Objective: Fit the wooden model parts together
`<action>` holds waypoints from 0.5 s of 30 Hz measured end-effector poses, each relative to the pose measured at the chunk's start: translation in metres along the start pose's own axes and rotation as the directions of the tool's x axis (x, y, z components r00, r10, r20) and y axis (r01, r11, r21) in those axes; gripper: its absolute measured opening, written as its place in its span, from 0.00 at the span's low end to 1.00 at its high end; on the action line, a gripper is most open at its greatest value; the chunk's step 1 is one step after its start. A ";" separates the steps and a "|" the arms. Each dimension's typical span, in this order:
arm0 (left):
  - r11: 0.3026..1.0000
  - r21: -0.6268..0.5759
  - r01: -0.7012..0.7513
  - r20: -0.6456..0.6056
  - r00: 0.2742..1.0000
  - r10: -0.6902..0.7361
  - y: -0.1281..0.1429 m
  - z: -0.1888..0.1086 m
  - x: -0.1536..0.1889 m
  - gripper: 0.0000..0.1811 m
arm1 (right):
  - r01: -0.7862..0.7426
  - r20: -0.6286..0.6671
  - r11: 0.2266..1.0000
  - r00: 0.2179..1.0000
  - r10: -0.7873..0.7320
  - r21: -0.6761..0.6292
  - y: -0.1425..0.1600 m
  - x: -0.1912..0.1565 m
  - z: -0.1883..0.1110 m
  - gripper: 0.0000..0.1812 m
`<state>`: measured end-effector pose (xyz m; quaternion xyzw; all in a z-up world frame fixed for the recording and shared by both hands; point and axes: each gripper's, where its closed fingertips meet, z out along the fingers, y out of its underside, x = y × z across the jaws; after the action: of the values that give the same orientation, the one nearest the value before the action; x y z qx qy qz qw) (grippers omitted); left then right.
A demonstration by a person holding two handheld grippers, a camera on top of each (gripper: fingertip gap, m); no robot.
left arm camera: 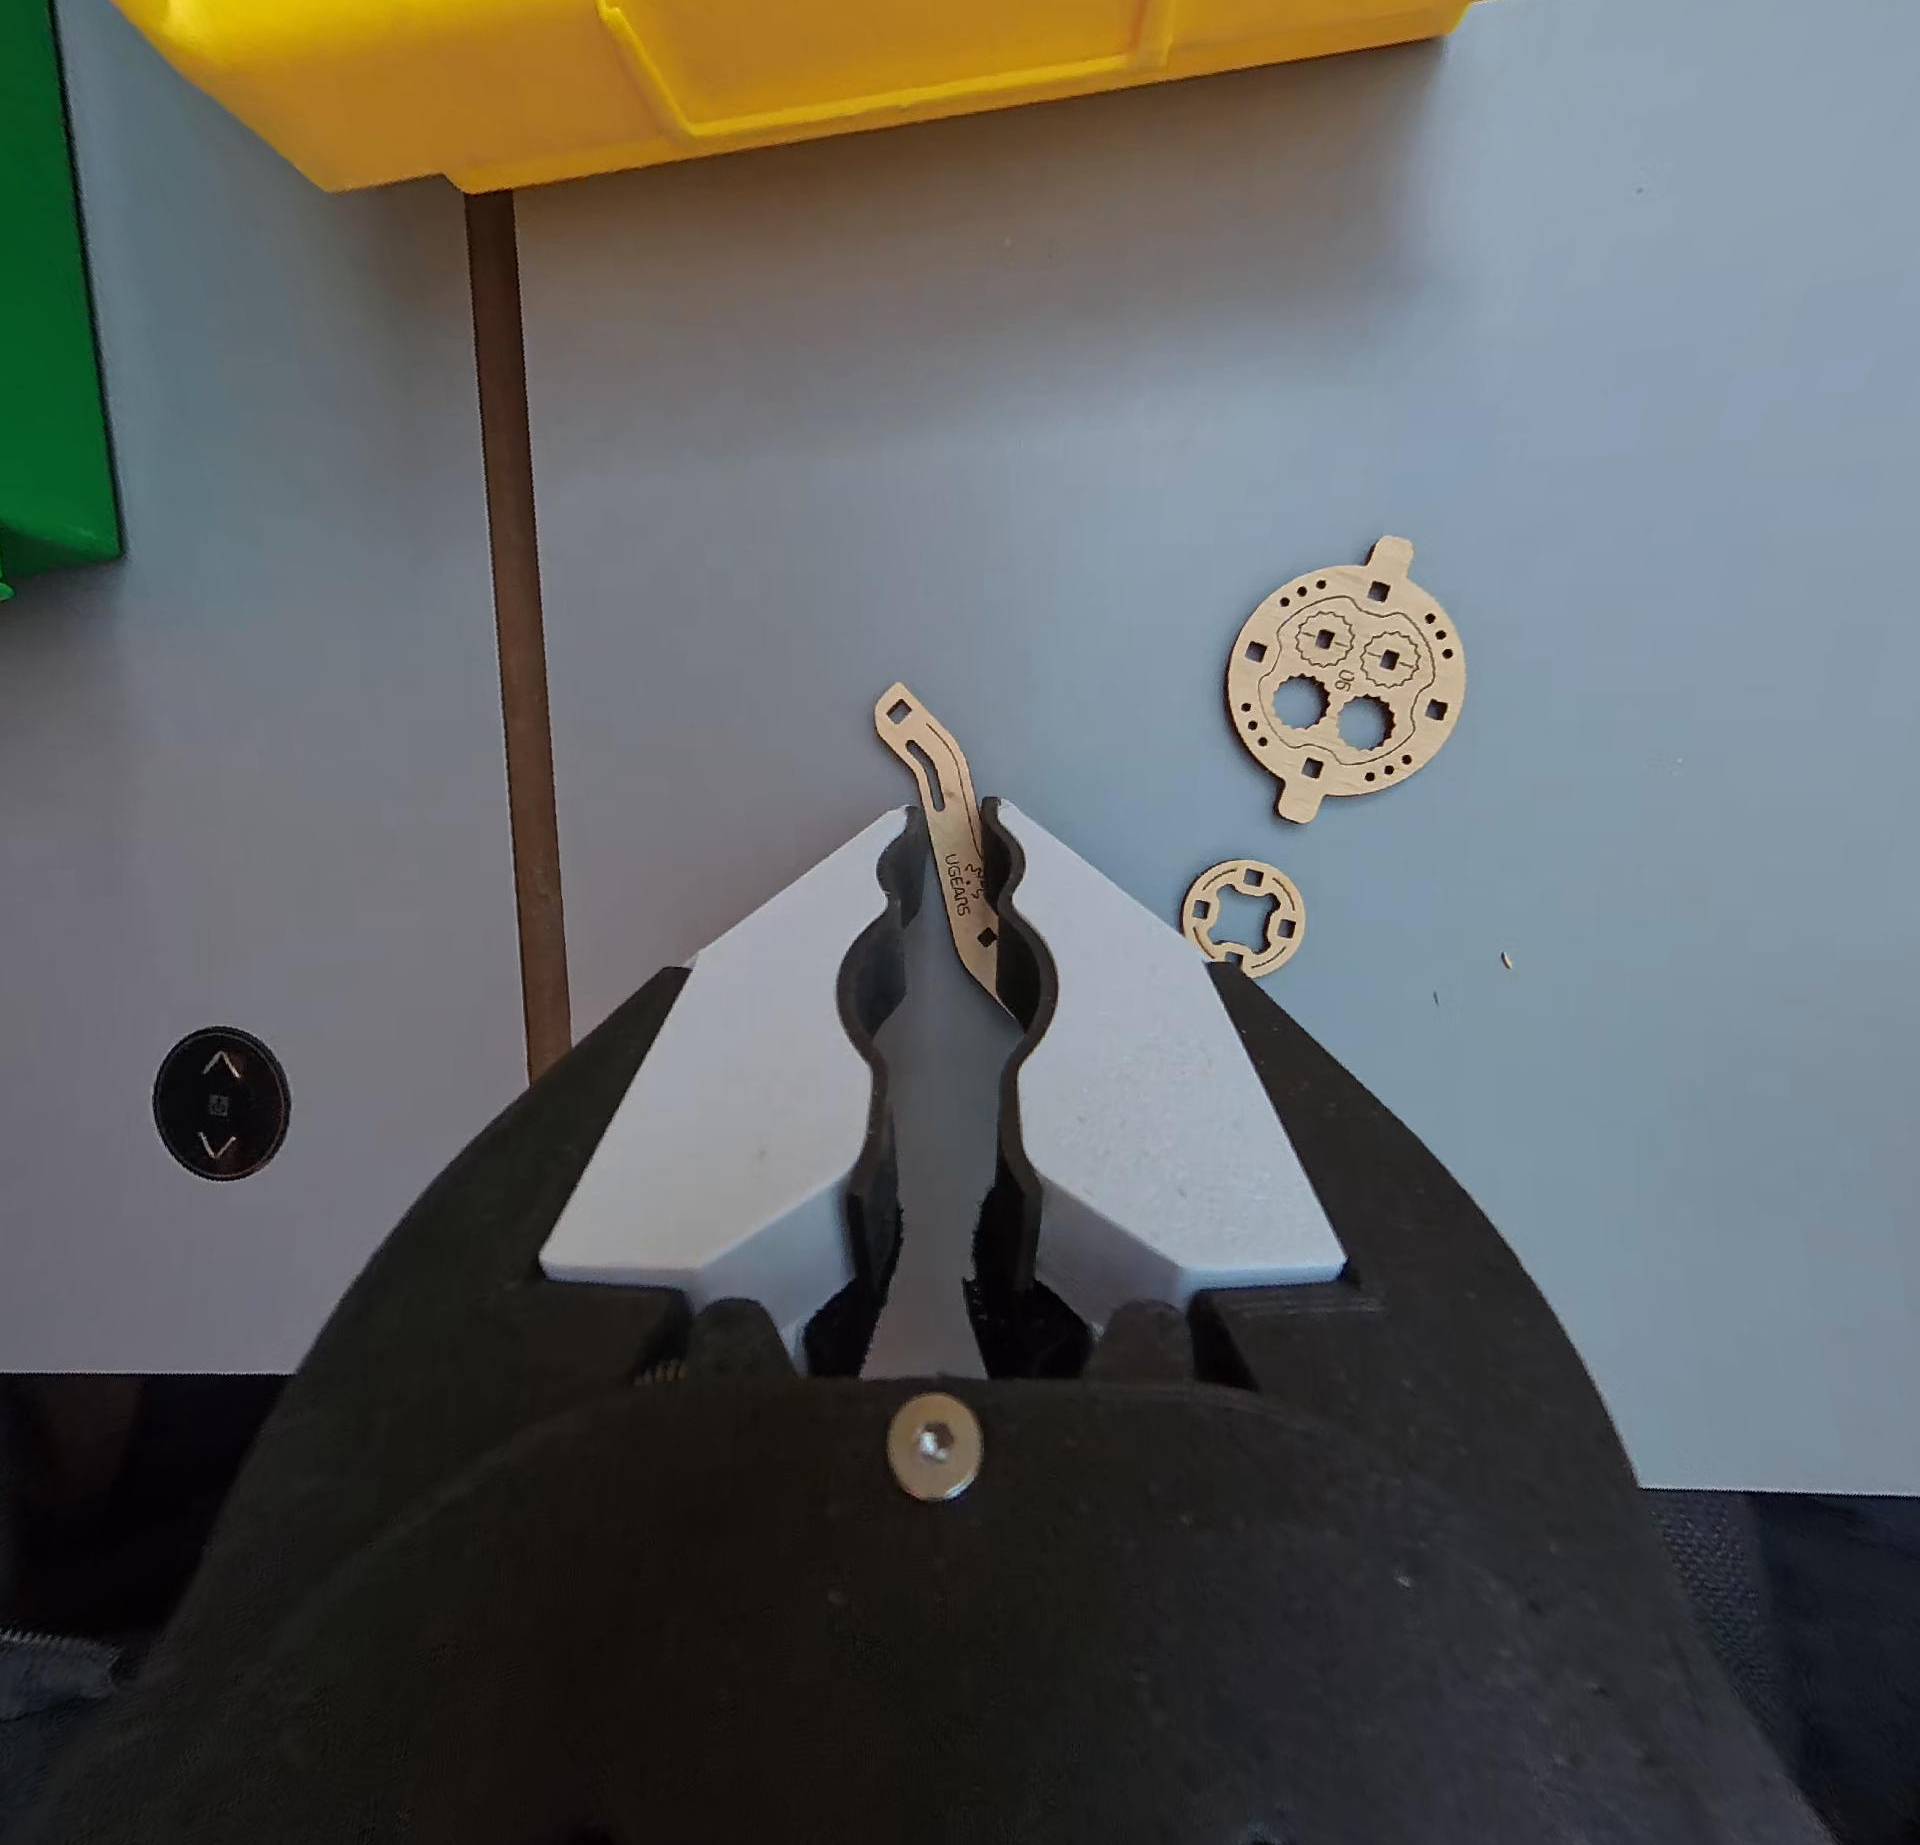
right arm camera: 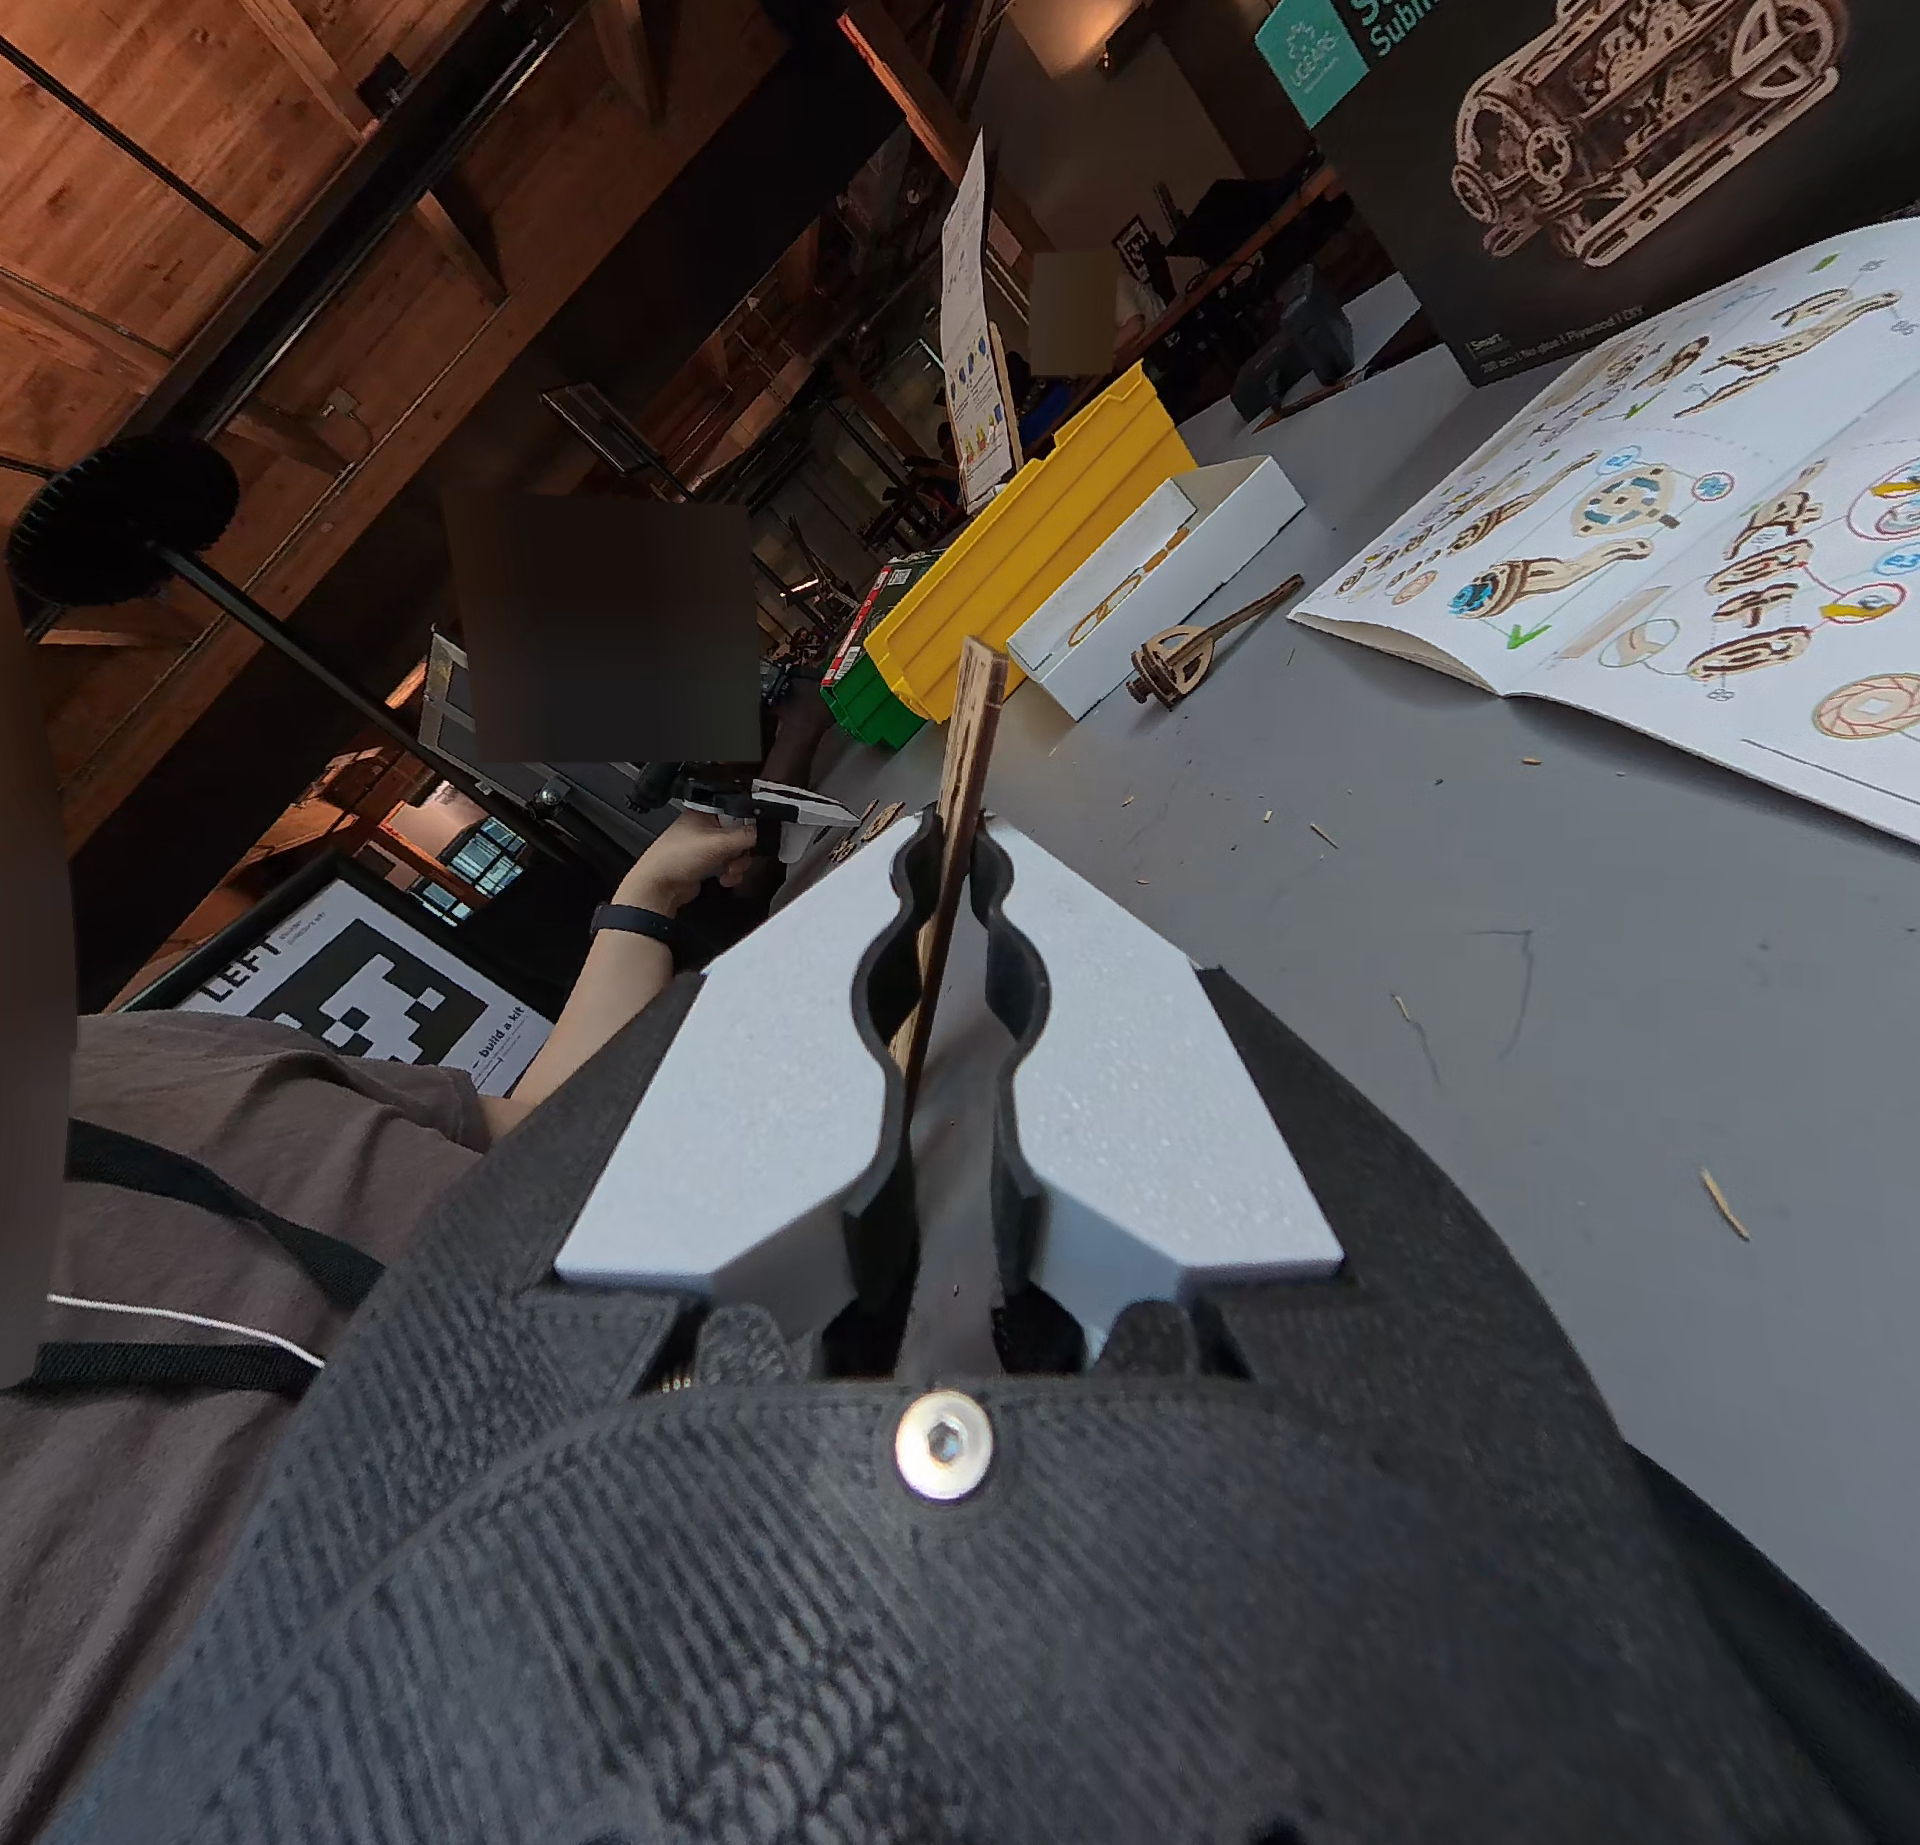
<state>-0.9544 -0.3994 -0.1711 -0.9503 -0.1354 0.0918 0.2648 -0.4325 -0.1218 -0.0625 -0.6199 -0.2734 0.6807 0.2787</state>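
Observation:
In the left wrist view my left gripper (left arm camera: pixel 951 810) looks down on the grey table (left arm camera: pixel 1143 393). Its jaws are nearly together on a thin curved wooden strip (left arm camera: pixel 920 746), whose upper end sticks out past the tips and whose lower end is hidden under the right finger. A round wooden disc with gear cut-outs (left arm camera: pixel 1345 678) and a small wooden ring (left arm camera: pixel 1244 917) lie just to the right. My right gripper (right arm camera: pixel 956 824) is shut on a flat wooden piece (right arm camera: pixel 971 715) that stands up from its jaws, seen edge-on. The left gripper (right arm camera: pixel 831 813) shows far off, held by a hand.
A yellow bin (left arm camera: pixel 831 29) and a green bin (left arm camera: pixel 42 341) stand at the table's far side. A round black button (left arm camera: pixel 221 1102) is set in the table at left. An open instruction booklet (right arm camera: pixel 1662 548), a white box (right arm camera: pixel 1153 580), a small wooden sub-assembly (right arm camera: pixel 1195 652) and the kit box (right arm camera: pixel 1662 133) are at right. About 60 cm separates my left fingertips from my right.

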 end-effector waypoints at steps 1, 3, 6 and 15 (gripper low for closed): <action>1.000 0.005 0.012 -0.005 1.000 -0.012 0.000 0.000 0.000 0.09 | 0.002 -0.001 1.000 1.000 -0.002 -0.001 0.000 0.000 0.000 0.02; 0.999 0.012 0.036 -0.009 0.999 -0.036 -0.001 -0.003 0.001 0.19 | 0.004 -0.002 1.000 1.000 -0.004 -0.002 0.001 0.000 0.000 0.02; 0.996 0.089 0.022 0.008 1.000 -0.023 -0.014 -0.015 0.003 0.25 | 0.005 -0.002 1.000 1.000 -0.005 -0.003 0.001 -0.001 0.000 0.02; 0.827 0.557 0.070 -0.549 0.778 0.304 -0.148 -0.110 0.207 0.29 | 0.019 -0.014 0.999 1.000 -0.019 -0.029 0.004 0.000 0.003 0.02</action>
<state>-0.7620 -0.2673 -0.0217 -0.8168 0.0531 -0.1716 0.5483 -0.4353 -0.1249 -0.0655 -0.6261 -0.2871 0.6695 0.2782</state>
